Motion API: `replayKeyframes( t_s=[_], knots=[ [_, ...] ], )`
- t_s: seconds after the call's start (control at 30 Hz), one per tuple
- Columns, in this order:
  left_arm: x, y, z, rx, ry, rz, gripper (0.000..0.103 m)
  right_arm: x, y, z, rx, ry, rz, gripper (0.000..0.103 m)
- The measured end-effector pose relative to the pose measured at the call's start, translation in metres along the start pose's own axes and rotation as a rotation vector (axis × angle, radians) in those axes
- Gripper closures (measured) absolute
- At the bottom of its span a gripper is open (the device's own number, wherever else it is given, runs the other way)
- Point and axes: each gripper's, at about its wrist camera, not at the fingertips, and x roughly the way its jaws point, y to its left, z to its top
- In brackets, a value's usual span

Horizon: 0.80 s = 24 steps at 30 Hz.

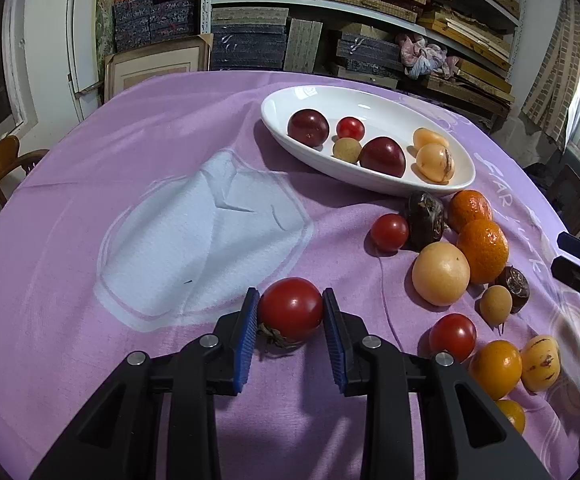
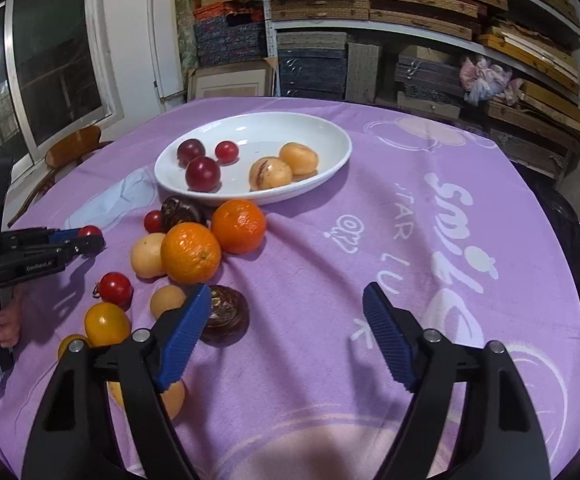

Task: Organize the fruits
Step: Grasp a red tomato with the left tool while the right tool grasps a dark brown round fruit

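While six fruits sit in the dish (image 1: 369, 98), about a dozen more wait on the desk (image 1: 90, 208).

As I judge it, I am roughly a third through: two plums (image 1: 308, 127), a small tomato (image 1: 350, 127), a round tan fruit (image 1: 346, 149) and two pale yellow fruits (image 1: 435, 162) already lie in the white dish at the far side. My left gripper (image 1: 291, 310) has its jaws closed on a red tomato (image 1: 291, 309) near me, left of the pile, and that one should go to the dish next. My right gripper (image 2: 288, 334) stands with jaws apart and nothing between them, its left pad beside a dark brown fruit (image 2: 226, 314). Left on the cloth are two oranges (image 2: 190, 253), small tomatoes, yellow ones and other dark fruits, clustered between me and the dish.
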Motion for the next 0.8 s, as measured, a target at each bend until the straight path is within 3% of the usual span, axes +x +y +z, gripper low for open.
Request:
replayKeyframes(
  t_s=[0.23, 0.5, 0.57, 0.8],
  knots=[
    [0.001, 0.001, 0.0, -0.001, 0.01, -0.002, 0.071, 0.012, 0.023, -0.003, -0.071, 0.032, 0.027, 0.028],
    [0.003, 0.002, -0.001, -0.005, 0.023, -0.01, 0.071, 0.033, 0.041, -0.004, -0.136, 0.093, -0.015, 0.032],
    [0.003, 0.002, -0.001, -0.006, 0.023, -0.01, 0.071, 0.036, 0.043, -0.002, -0.139, 0.102, -0.008, 0.04],
    [0.003, 0.002, -0.001, -0.005, 0.023, -0.01, 0.071, 0.052, 0.044, 0.003, -0.1, 0.156, 0.047, 0.051]
  ],
)
